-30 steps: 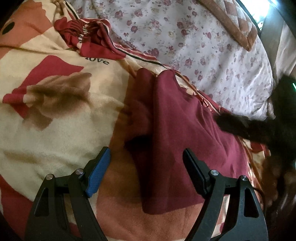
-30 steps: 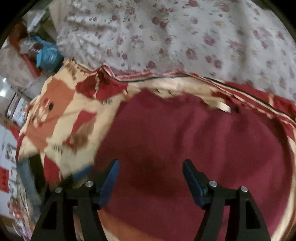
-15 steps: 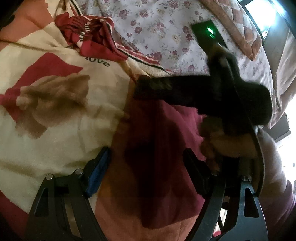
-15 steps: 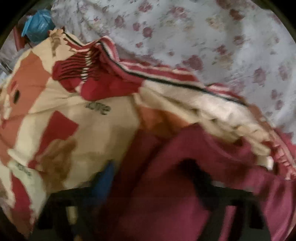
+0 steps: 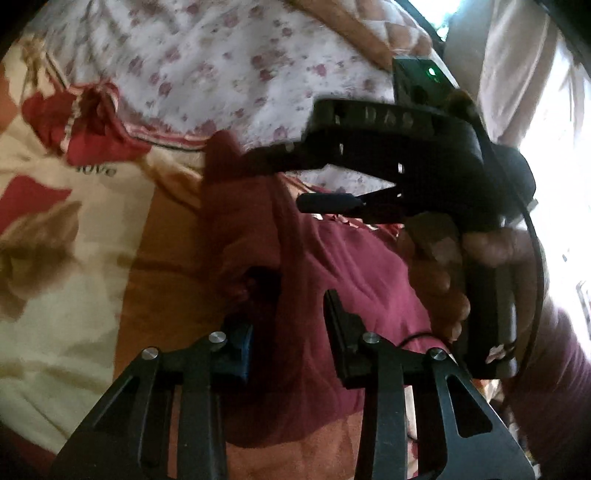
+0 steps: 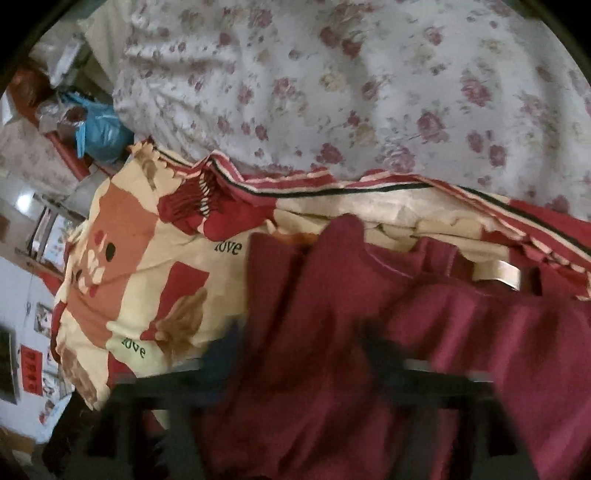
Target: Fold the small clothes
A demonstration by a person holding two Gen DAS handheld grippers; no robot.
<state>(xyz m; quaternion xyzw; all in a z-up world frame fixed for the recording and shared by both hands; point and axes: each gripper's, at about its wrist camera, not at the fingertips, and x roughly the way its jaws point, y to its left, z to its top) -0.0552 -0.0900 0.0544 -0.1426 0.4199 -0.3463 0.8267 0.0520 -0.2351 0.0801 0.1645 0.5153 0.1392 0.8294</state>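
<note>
A maroon garment (image 5: 332, 266) lies crumpled on a cream, orange and red blanket (image 5: 74, 295). My left gripper (image 5: 290, 336) sits low over the garment's left edge. Its jaws are closing, and a raised fold of the maroon cloth fills the gap between the pads. In the left wrist view my right gripper (image 5: 277, 179), held by a hand (image 5: 436, 273), hovers over the garment's far edge with its jaws opening and nothing between them. In its own view the right gripper (image 6: 299, 350) is blurred above the maroon garment (image 6: 461, 350).
A white floral sheet (image 6: 369, 92) covers the bed beyond the blanket (image 6: 147, 258). A quilted brown pillow (image 5: 388, 22) lies at the far right. Past the bed's left edge sit a blue bag (image 6: 99, 136) and clutter on the floor.
The left jaws have narrowed onto a fold of the maroon cloth and lifted a little. The right gripper swung in over the garment's far edge, and its jaws now stand wider.
</note>
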